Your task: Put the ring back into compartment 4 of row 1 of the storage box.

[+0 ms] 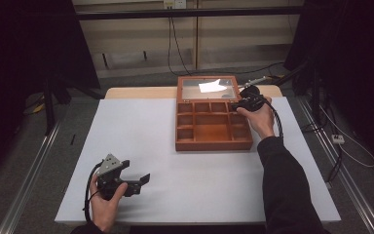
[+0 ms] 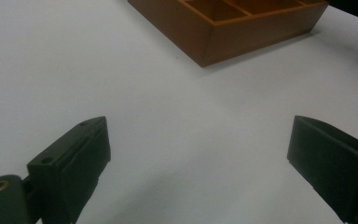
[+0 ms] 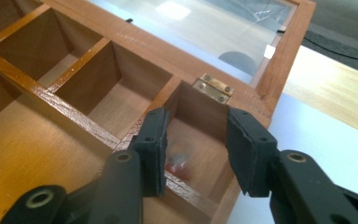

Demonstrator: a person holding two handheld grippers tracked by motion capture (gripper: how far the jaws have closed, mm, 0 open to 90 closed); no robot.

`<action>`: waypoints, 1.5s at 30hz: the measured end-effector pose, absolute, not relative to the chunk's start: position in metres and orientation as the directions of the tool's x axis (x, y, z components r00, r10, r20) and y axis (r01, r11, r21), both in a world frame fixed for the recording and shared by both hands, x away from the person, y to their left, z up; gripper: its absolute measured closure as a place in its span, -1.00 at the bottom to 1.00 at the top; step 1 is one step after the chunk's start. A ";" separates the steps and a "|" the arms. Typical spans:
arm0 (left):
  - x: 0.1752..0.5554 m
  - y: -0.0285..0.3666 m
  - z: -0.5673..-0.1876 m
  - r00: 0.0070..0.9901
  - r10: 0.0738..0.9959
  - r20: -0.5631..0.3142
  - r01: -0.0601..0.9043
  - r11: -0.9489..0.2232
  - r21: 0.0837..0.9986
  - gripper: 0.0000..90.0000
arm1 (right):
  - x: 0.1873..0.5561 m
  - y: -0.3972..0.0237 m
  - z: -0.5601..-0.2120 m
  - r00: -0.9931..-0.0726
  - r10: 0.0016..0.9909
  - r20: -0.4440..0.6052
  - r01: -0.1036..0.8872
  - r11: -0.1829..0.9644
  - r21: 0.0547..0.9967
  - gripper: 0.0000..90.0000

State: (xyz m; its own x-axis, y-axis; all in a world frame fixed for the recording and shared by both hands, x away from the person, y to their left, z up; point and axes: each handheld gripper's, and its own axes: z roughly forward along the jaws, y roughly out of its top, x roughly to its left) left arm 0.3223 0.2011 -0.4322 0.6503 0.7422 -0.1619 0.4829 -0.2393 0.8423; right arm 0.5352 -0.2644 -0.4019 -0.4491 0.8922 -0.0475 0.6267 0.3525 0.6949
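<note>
A brown wooden box (image 1: 214, 145) with several compartments stands at the table's back right, its glass lid (image 1: 208, 87) swung open and lying flat behind it. My right gripper (image 1: 238, 104) hovers over the box's back right corner. In the right gripper view the right gripper (image 3: 196, 135) is open above the corner compartment, where a small blurred red and white object (image 3: 178, 163) lies next to a brass hinge (image 3: 213, 87). My left gripper (image 1: 143, 178) rests near the table's front left, open wide and holding nothing. The left gripper (image 2: 198, 154) points toward the box's corner (image 2: 242, 39).
A white sheet (image 1: 175, 161) covers the table; a strip of bare wood (image 1: 136, 92) shows at the back. Cables run across the floor behind and to the right of the table. A bright reflection sits on the lid's glass (image 3: 205, 23).
</note>
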 end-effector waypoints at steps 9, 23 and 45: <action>0.322 0.202 -0.432 0.649 0.744 -0.163 0.484 -0.237 0.843 -0.87 | 0.530 -0.268 -0.398 -0.441 0.898 -0.002 0.620 0.306 0.722 -0.22; 0.321 0.202 -0.432 0.654 0.742 -0.151 0.476 -0.249 0.843 -0.87 | 0.513 -0.274 -0.396 -0.422 0.905 0.054 0.632 0.251 0.733 -0.72; 0.321 0.201 -0.432 0.658 0.737 -0.154 0.474 -0.247 0.845 -0.87 | 0.468 -0.278 -0.380 -0.429 0.900 0.076 0.575 0.208 0.792 -0.81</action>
State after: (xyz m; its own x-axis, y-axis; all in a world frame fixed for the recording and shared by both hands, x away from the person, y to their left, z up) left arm 0.3208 0.2014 -0.4317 0.6578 0.7373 -0.1537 0.4741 -0.2467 0.8452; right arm 0.4676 -0.2783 -0.3805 -0.4294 0.8999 0.0757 0.5746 0.2076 0.7916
